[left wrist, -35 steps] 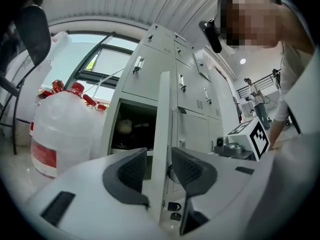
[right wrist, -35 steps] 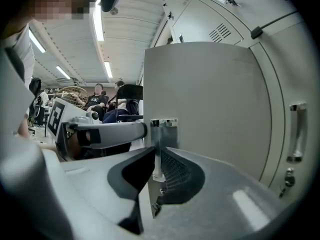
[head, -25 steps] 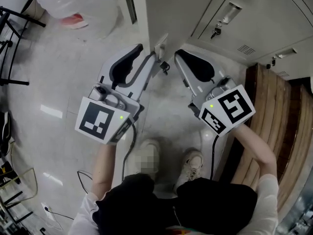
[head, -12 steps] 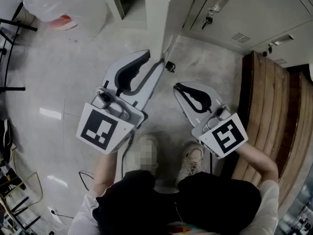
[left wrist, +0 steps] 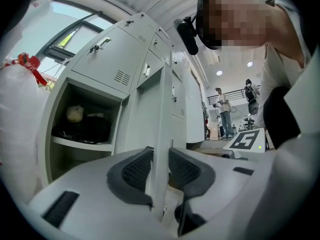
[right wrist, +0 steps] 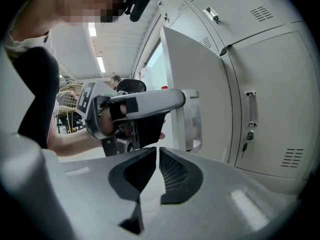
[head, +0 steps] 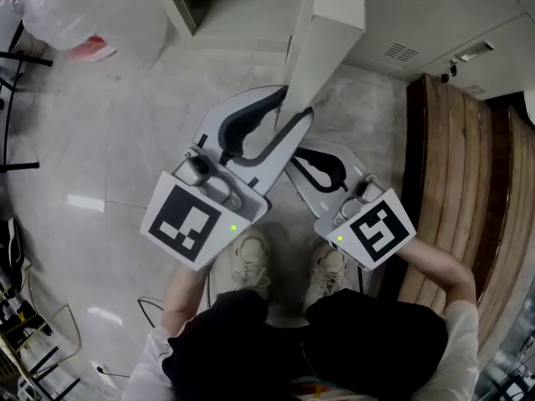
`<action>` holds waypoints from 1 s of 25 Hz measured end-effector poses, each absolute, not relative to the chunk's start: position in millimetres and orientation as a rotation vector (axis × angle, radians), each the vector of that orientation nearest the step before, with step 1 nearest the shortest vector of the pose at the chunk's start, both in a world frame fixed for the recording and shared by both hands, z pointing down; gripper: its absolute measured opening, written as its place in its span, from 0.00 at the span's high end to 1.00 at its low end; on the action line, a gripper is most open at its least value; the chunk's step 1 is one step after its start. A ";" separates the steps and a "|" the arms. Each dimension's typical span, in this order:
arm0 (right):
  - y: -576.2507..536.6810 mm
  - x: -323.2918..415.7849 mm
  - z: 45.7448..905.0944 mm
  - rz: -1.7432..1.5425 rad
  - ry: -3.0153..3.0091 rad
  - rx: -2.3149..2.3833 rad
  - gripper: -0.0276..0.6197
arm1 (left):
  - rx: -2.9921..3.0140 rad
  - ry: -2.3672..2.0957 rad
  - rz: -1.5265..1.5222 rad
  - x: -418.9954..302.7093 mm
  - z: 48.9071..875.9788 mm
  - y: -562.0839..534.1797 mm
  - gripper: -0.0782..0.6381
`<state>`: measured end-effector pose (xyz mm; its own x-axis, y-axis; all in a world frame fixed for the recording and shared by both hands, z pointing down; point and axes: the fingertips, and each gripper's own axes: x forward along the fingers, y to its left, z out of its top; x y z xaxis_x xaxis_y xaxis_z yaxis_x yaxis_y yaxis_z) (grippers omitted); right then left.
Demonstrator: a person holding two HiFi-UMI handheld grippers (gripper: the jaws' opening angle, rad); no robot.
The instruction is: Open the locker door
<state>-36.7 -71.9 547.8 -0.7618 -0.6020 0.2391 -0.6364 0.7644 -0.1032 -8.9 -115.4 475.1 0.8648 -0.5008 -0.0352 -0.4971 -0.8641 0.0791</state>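
The pale grey locker door (head: 330, 23) stands swung out from the locker row. Its free edge (left wrist: 161, 119) runs between the pads of my left gripper (head: 294, 107), which is shut on it, though its jaws have just been opening a little. The open compartment (left wrist: 82, 124) behind holds a pale round thing and dark items. My right gripper (head: 294, 155) hangs just below the left one, shut with nothing between its pads (right wrist: 170, 171). In the right gripper view the door (right wrist: 192, 84) and the left gripper (right wrist: 145, 101) show ahead.
A wooden slatted bench (head: 451, 182) runs along the right. Closed lockers with handles and keys (head: 468, 53) stand behind it. A clear plastic bag (head: 92, 15) lies at the top left, near a black rack (head: 12, 57). My shoes (head: 251, 261) are below the grippers.
The door has swung from nearly closed to wide open, with the left gripper on its edge moving right. The right gripper has drawn back from the locker towards the person.
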 end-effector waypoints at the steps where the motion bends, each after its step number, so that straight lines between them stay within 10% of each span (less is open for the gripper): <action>1: -71.4 -35.4 548.9 0.276 -2.765 0.986 0.93 | 2.977 -0.775 -0.079 -4.7 475.1 -114.3 0.75; 25: -99.4 1.7 545.5 0.291 -2.699 1.378 0.93 | 2.879 -0.744 -0.247 2.3 474.4 -134.7 0.62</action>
